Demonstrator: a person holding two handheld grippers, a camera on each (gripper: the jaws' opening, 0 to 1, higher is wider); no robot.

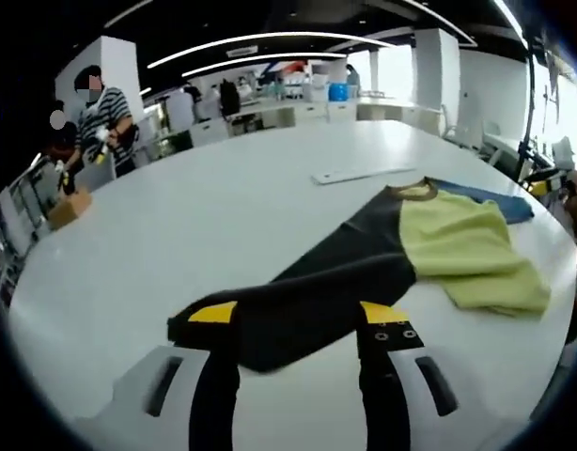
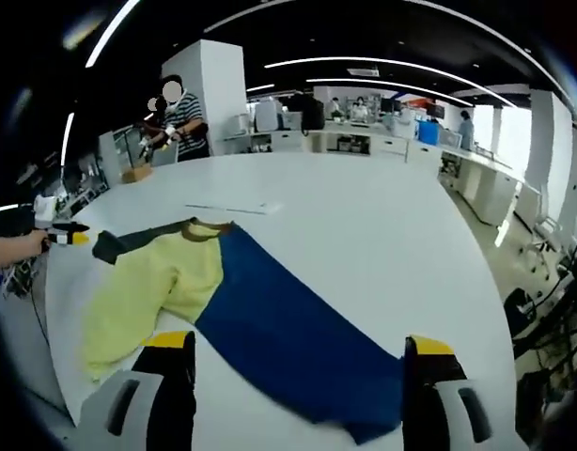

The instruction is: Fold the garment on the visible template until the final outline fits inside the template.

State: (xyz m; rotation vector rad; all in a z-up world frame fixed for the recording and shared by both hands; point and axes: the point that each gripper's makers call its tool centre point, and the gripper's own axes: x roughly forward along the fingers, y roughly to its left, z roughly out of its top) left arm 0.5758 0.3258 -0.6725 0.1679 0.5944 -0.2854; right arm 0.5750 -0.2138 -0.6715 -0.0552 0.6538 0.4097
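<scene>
Left gripper (image 1: pixel 303 324) rose from the bottom centre of the left gripper view with its jaws spread wide on either side of the dark end of the garment (image 1: pixel 382 263), gripping nothing. That dark section ran from the lower centre toward the right, where it met a yellow-green panel and a blue strip at the right edge.

Right gripper (image 2: pixel 298 352) stood at the bottom of the right gripper view, jaws equally wide apart, with the blue panel of the garment lying between and beyond them; nothing was clamped. The yellow-green panel lay at left centre.

The garment rested flat on the white table (image 2: pixel 364 235). A person in a striped shirt (image 2: pixel 187 117) stood at the upper left.
</scene>
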